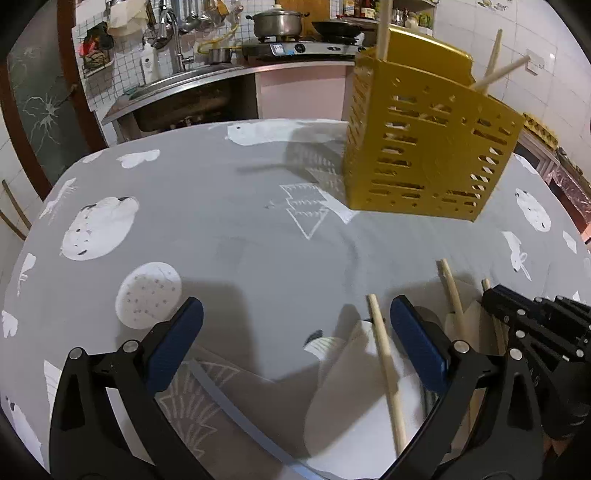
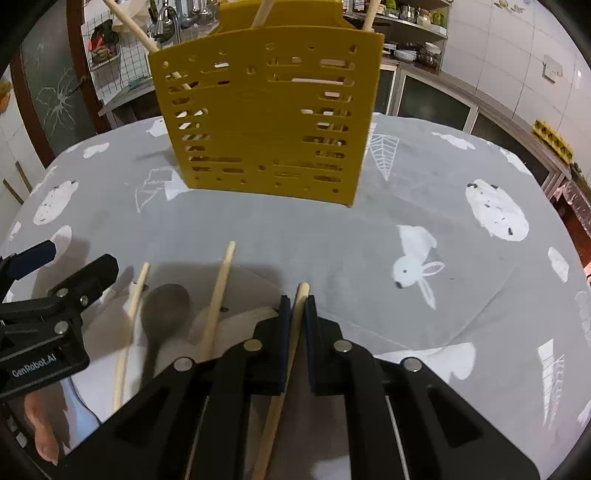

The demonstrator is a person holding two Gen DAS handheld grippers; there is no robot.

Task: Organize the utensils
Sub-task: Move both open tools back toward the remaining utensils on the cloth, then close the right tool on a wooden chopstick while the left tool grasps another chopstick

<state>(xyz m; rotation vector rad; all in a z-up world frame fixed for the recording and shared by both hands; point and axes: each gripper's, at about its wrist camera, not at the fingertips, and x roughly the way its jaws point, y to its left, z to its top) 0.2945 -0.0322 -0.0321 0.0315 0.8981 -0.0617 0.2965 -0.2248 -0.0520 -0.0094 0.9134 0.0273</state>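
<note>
Bench (image 2: 332,236) under a grey animal-print cloth carries one yellow slotted utensil holder (image 2: 266,110), upright at the far side, with three wooden handles (image 2: 131,26) rising from it, their lower ends hidden. Nearer, two wooden utensils (image 2: 218,295) lie on a white sheet (image 2: 255,286). Right hand-held gripper (image 2: 298,314) is clamped on a third wooden utensil (image 2: 301,295). Left hand-held gripper (image 1: 295,332) is spread wide, empty.

The right claw (image 2: 296,314) pinches a wooden handle (image 2: 295,332) before the yellow holder (image 2: 266,122).
</note>
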